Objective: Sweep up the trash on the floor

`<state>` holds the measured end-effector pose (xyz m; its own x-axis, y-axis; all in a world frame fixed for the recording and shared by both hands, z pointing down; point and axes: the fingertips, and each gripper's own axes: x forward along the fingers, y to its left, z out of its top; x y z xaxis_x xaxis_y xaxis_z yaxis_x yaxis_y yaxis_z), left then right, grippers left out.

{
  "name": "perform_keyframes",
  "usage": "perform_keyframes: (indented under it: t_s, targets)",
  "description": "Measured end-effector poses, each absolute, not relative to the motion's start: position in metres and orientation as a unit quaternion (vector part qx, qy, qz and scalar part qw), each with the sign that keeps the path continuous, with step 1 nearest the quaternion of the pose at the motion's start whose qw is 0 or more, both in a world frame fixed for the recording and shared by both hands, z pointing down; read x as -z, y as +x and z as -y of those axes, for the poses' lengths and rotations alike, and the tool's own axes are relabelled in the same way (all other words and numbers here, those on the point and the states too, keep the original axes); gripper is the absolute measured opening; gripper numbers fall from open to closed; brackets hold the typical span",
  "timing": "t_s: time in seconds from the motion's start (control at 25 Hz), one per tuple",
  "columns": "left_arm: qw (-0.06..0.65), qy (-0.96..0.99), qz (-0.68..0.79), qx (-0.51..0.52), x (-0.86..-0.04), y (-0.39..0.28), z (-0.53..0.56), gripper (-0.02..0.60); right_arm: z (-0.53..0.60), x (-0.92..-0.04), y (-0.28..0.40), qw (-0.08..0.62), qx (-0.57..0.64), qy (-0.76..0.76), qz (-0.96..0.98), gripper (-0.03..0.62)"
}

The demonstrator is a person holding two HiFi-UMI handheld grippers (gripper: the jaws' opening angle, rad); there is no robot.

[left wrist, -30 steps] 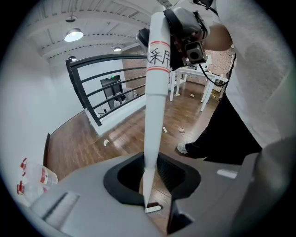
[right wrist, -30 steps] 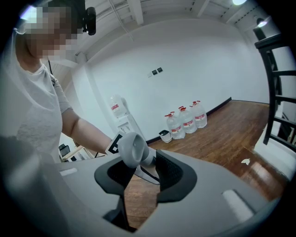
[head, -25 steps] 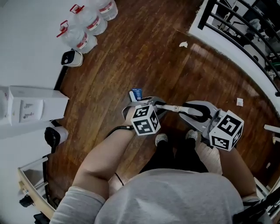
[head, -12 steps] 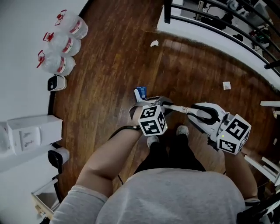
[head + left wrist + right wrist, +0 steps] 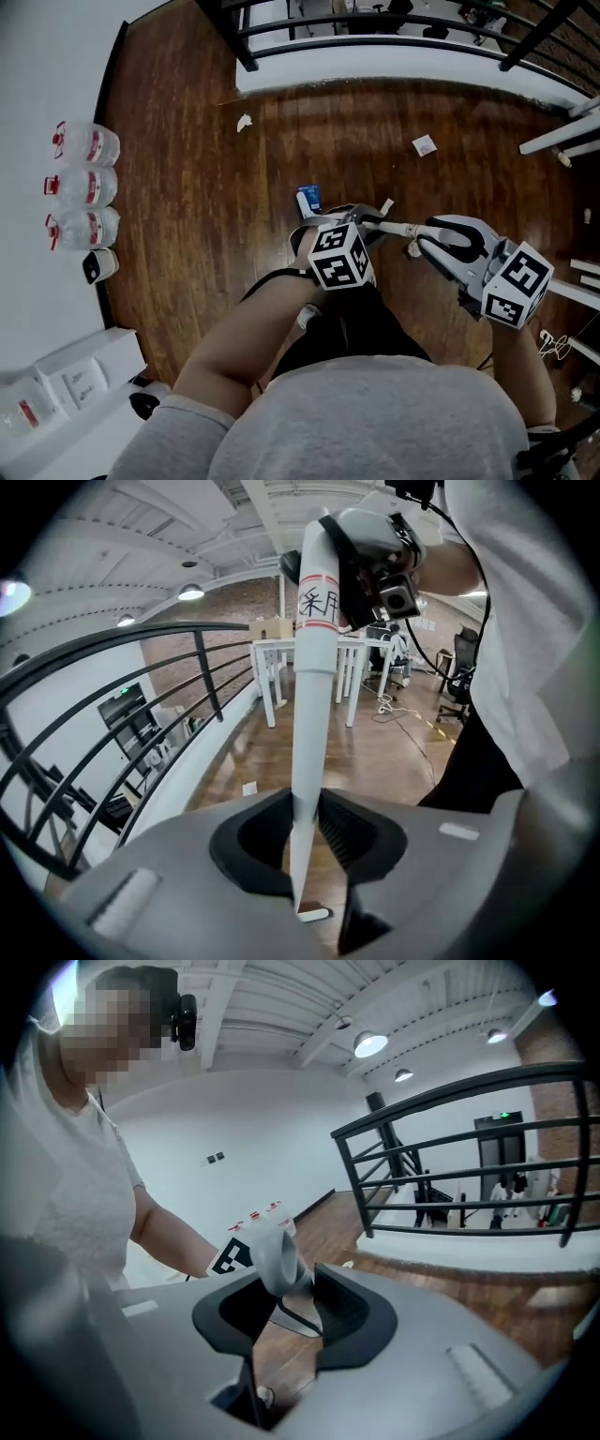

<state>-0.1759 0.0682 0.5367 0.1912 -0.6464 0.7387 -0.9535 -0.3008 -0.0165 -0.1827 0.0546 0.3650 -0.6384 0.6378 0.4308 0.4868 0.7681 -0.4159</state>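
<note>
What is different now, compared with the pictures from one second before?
The person turned: in the head view the water bottles slid down the left side and the crumpled paper shifted left. Left claw and right claw stayed shut on the white pole.

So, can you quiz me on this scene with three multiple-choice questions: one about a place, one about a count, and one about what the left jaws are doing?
1. Where is the small blue box?
A. On the floor, close by the left gripper
B. On a chair
C. Inside a bucket

2. How many water bottles stand along the white wall?
A. One
B. Three
C. Five

3. The left gripper's jaws are:
A. Wide apart and empty
B. Shut on a white handle
C. Shut on a cup

Answers: 1 A, the head view shows the box on the wood floor next to that gripper. 2 B, three bottles sit in a row. 3 B, the left gripper view shows both jaws pressed against the handle.
</note>
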Motion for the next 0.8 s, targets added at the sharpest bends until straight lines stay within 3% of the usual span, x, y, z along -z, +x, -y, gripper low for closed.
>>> perform_keyframes:
  t_s: [0.44, 0.8]
  targets:
    - [0.162, 0.827, 0.423, -0.332, -0.519, -0.081, 0.084, 0.077, 0.09, -0.344, -0.091, 0.28, -0.152, -0.148, 0.936, 0.117]
    - [0.135, 0.848, 0.378, -0.345, -0.514, -0.036, 0.13, 0.077, 0.134, -0.338, -0.047, 0.266, -0.162, -0.106, 0.944, 0.118]
